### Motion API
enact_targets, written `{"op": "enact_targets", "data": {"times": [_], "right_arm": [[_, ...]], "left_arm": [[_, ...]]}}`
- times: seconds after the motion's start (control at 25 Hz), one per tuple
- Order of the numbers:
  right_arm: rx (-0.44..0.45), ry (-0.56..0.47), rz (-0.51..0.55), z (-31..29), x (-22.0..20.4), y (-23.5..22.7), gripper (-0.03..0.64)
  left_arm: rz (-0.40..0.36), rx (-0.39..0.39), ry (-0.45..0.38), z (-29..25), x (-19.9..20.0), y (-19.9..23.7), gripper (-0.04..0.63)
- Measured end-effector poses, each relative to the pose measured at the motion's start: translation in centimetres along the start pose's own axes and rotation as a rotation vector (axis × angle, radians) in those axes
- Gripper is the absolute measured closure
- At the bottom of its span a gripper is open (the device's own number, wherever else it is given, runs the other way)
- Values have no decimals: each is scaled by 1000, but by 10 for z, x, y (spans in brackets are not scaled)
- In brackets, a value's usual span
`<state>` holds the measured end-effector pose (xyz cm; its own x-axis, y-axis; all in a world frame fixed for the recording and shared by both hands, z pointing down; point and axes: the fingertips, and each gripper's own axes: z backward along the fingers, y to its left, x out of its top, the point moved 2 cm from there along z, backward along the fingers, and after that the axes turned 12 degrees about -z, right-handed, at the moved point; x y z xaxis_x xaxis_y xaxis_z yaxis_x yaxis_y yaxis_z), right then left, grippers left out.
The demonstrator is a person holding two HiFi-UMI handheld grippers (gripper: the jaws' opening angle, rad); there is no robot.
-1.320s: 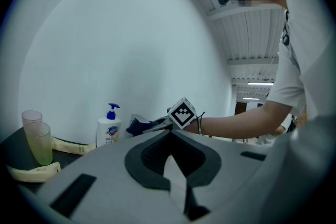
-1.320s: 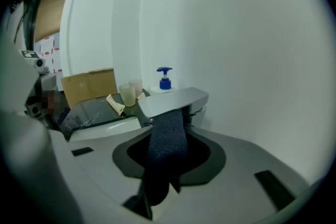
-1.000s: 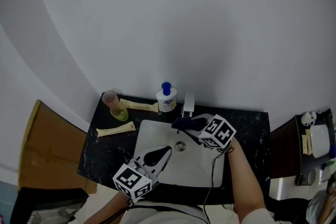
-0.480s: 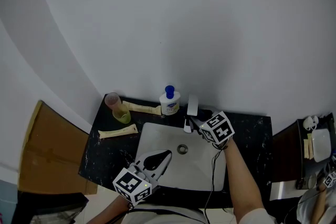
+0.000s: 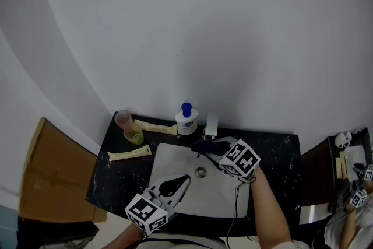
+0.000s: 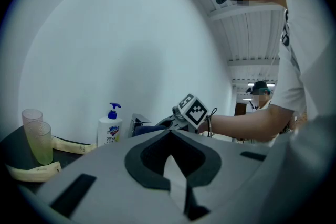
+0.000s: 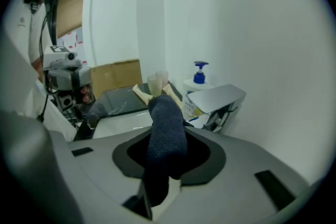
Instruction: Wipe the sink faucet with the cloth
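The chrome faucet (image 5: 210, 123) stands at the back edge of the white sink (image 5: 165, 151). My right gripper (image 5: 213, 147) is shut on a dark blue cloth (image 5: 204, 146), held over the basin just in front of the spout. In the right gripper view the cloth (image 7: 167, 126) sticks out of the jaws, left of the faucet (image 7: 218, 98) and apart from it. My left gripper (image 5: 185, 178) hovers over the sink's near left part, shut with nothing in it; its tips (image 6: 170, 134) meet.
A white soap bottle with a blue pump (image 5: 186, 119) stands left of the faucet. Two stacked cups (image 5: 129, 128) and two beige tubes (image 5: 129, 153) lie on the black counter (image 5: 113, 178). A cardboard box (image 5: 49, 175) sits at the far left.
The right gripper pushed the cloth up against the faucet half a second ago and has since drawn back over the basin. The left gripper stayed put.
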<state>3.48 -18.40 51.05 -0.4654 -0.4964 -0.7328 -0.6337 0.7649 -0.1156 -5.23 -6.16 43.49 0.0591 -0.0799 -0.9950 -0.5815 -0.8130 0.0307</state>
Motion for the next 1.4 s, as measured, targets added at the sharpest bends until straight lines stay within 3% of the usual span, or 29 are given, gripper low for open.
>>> {"op": "enact_targets", "data": {"times": [0.24, 0.36, 0.44, 0.64, 0.92, 1.0, 1.24, 1.32, 1.4], "right_arm": [[-295, -100, -164, 0, 9, -67, 499], [-354, -116, -164, 2, 11, -70, 499], [-319, -97, -145, 3, 8, -61, 499], [-49, 32, -46, 3, -3, -4, 499], [-13, 21, -112, -3, 2, -17, 499], [-77, -27, -165, -4, 7, -37, 499], [-430, -143, -243, 12, 1, -90, 499], [-466, -148, -271, 19, -8, -96, 499], [-446, -147, -289, 19, -14, -96, 499]], "left_arm": [[6, 11, 17, 8, -1, -2, 594], [4, 17, 9, 8, -2, 1, 594], [5, 23, 15, 8, 2, 2, 594], [13, 7, 4, 7, -4, 0, 594], [13, -1, 2, 4, -4, -2, 594], [13, 3, 5, 5, -5, 0, 594], [19, 24, -4, 10, -4, 2, 594], [18, 29, 0, 11, -5, 5, 594], [17, 35, 10, 12, -4, 8, 594]]}}
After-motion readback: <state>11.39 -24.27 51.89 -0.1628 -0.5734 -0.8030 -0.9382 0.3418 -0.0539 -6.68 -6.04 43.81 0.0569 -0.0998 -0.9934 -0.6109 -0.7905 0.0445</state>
